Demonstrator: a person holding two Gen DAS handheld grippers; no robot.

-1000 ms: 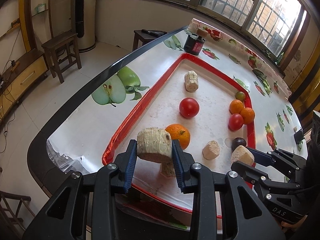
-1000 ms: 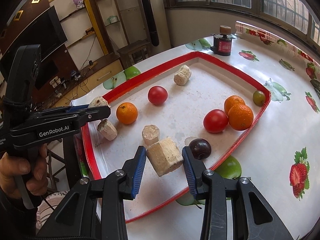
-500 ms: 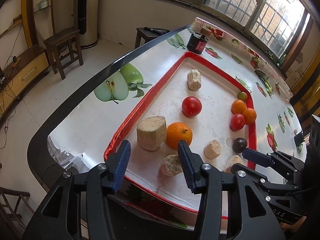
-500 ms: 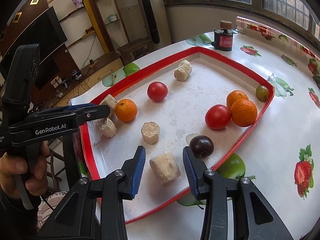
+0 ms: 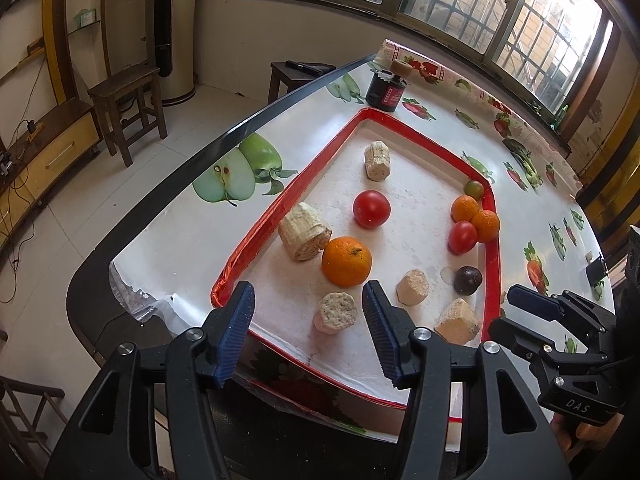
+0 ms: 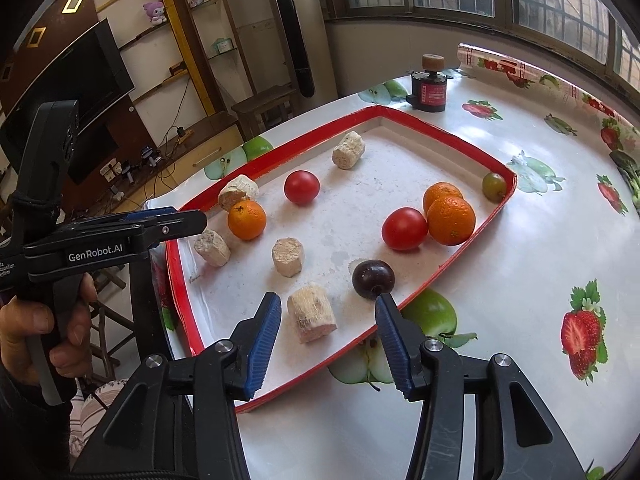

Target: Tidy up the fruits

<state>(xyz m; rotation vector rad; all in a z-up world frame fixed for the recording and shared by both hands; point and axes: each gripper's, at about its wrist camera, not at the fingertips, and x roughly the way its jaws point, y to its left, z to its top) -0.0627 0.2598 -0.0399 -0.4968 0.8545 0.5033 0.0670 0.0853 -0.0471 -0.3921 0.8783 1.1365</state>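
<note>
While both pairs of jaws are opening with nothing between them, the left gripper point(image 5: 308, 334) hangs over the near end of the red-rimmed tray point(image 5: 256, 232). The right gripper point(image 6: 326, 340) hangs over a pale cane chunk point(image 6: 312, 318) lying loose on the tray floor. Oranges point(image 6: 450, 218) and a tomato point(image 6: 404, 228) cluster near the far rim, seemingly grouped by kind, while the pale chunks lie scattered.

Oranges point(image 5: 346, 261), tomatoes point(image 5: 371, 208), plum point(image 5: 467, 280) scattered in red tray point(image 5: 256, 236)
</note>
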